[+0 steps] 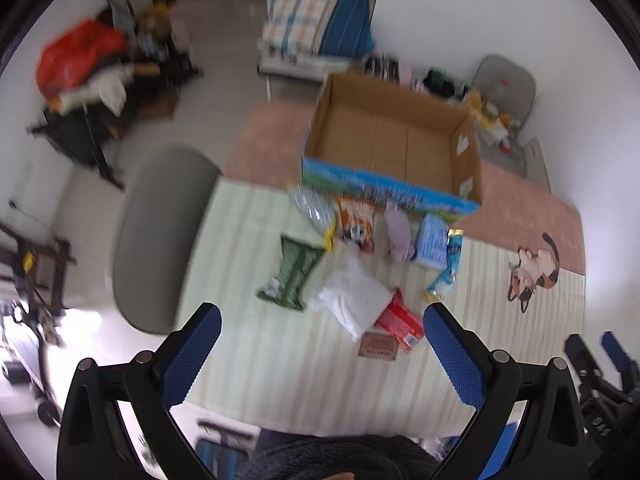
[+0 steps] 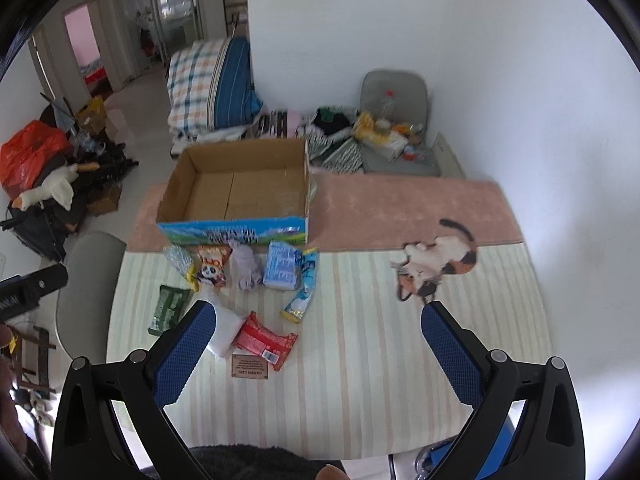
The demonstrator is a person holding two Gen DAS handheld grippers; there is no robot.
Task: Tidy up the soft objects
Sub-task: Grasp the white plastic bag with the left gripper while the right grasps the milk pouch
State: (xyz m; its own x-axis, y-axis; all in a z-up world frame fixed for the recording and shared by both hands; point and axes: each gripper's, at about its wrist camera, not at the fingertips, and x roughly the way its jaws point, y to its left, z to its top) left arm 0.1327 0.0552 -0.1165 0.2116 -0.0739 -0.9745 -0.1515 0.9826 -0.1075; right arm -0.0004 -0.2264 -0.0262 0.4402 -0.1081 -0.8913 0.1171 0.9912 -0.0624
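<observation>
An open, empty cardboard box (image 1: 394,148) (image 2: 240,188) stands at the far side of a striped mat (image 1: 280,360) (image 2: 360,360). In front of it lie several soft packs: a green pack (image 1: 290,274) (image 2: 168,310), a white bag (image 1: 352,300) (image 2: 228,330), a red pack (image 1: 400,322) (image 2: 264,338), a panda snack bag (image 1: 356,226) (image 2: 212,266), a lilac soft item (image 1: 398,232) (image 2: 246,266) and a blue tissue pack (image 1: 432,240) (image 2: 282,270). My left gripper (image 1: 320,316) and right gripper (image 2: 316,312) are open, empty and held above the mat.
A pink rug (image 2: 400,208) with a cat picture (image 2: 436,264) lies beyond the mat. A grey cushion (image 1: 156,236) lies to the left. Folded bedding (image 2: 212,84) and clutter (image 2: 380,132) sit by the wall. A small brown label (image 2: 250,367) lies on the mat.
</observation>
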